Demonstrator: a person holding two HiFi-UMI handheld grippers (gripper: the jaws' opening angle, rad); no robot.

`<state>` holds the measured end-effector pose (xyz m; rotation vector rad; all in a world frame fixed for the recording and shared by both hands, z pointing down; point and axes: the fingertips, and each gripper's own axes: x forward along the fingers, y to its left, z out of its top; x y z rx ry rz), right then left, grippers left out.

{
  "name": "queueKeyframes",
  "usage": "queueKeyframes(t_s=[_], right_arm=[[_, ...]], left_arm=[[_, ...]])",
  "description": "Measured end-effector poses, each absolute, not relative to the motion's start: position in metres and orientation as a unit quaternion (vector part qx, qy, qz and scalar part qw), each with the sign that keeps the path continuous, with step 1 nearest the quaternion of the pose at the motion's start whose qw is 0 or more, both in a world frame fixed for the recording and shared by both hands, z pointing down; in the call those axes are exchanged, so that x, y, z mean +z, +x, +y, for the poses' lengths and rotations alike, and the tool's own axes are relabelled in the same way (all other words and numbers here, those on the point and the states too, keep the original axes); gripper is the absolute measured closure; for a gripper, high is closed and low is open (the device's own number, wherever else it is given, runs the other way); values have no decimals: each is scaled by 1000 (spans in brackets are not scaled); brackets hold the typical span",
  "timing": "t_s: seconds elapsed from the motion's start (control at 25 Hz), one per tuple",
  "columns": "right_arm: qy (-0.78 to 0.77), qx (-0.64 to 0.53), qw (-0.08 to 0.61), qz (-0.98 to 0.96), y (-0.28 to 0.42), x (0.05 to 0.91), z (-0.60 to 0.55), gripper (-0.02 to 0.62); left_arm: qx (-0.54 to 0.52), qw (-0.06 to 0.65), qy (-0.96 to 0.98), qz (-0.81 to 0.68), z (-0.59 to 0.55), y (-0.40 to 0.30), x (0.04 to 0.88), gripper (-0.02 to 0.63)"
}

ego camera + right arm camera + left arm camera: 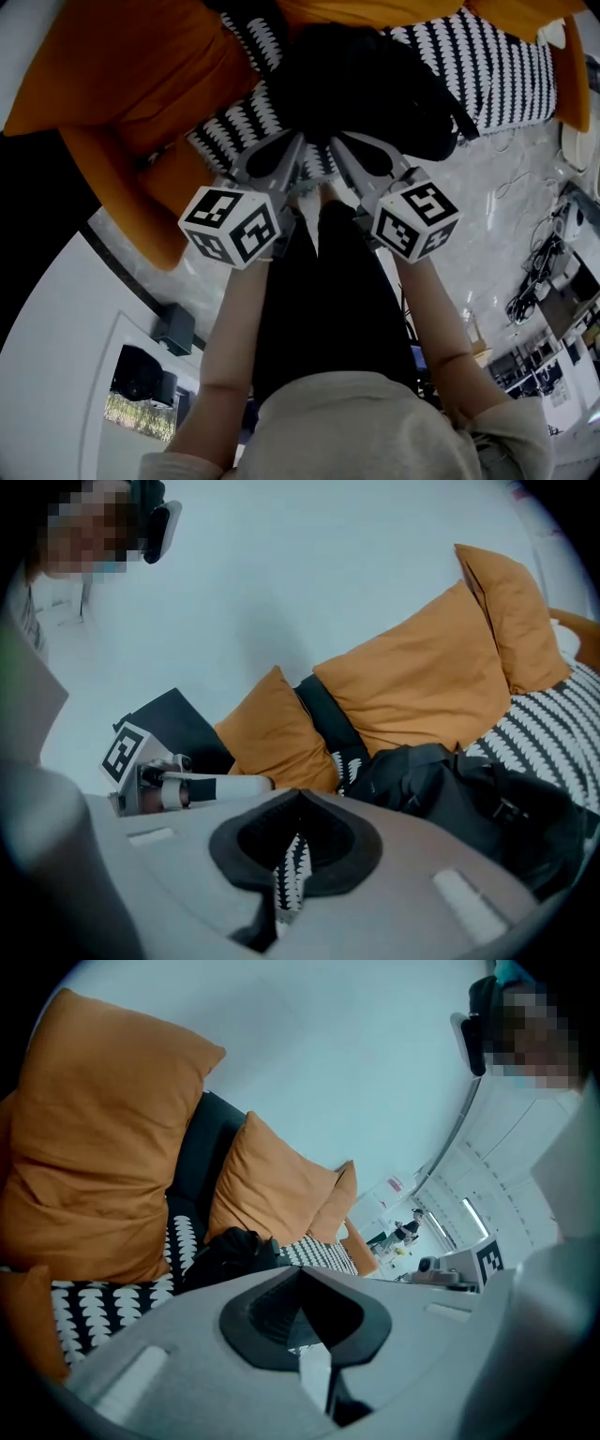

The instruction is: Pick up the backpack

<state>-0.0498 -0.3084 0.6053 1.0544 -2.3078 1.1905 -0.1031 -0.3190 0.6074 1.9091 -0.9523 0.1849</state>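
Observation:
A black backpack lies slumped on the black-and-white patterned sofa seat. In the head view both grippers are held side by side just in front of it. My left gripper has its jaws together with nothing between them, the tips near the backpack's front edge. My right gripper is also shut and empty beside it. The left gripper view shows the backpack beyond the shut left gripper. In the right gripper view the backpack lies to the right of the shut right gripper.
Large orange cushions lean along the sofa's back and left side, and another orange cushion stands at the right end. Pale marble floor lies below, with cables and equipment at right. A dark box stands on the floor at left.

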Motion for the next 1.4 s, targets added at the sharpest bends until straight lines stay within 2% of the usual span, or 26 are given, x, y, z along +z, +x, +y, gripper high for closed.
queueKeyframes(t_s=[0.52, 0.56, 0.6, 0.76, 0.88, 1.12, 1.4], right_arm=[[369, 415, 187, -810, -48, 643, -338, 591], [370, 416, 190, -809, -48, 647, -341, 577], [371, 419, 194, -806, -47, 652, -343, 444], [380, 422, 220, -793, -41, 676, -351, 426], [380, 418, 238, -790, -40, 688, -357, 362], [343, 368, 279, -818, -50, 710, -364, 357], [289, 377, 246, -845, -72, 719, -370, 357]], left_arm=[[77, 496, 772, -389, -321, -102, 646, 598], [79, 498, 771, -389, -321, -102, 650, 598], [79, 500, 770, -389, -321, -102, 653, 598], [81, 506, 768, -386, -321, -101, 662, 598], [84, 510, 765, -384, -321, -102, 667, 598], [91, 518, 758, -387, -324, -107, 683, 598], [94, 515, 752, -401, -325, -115, 696, 598]])
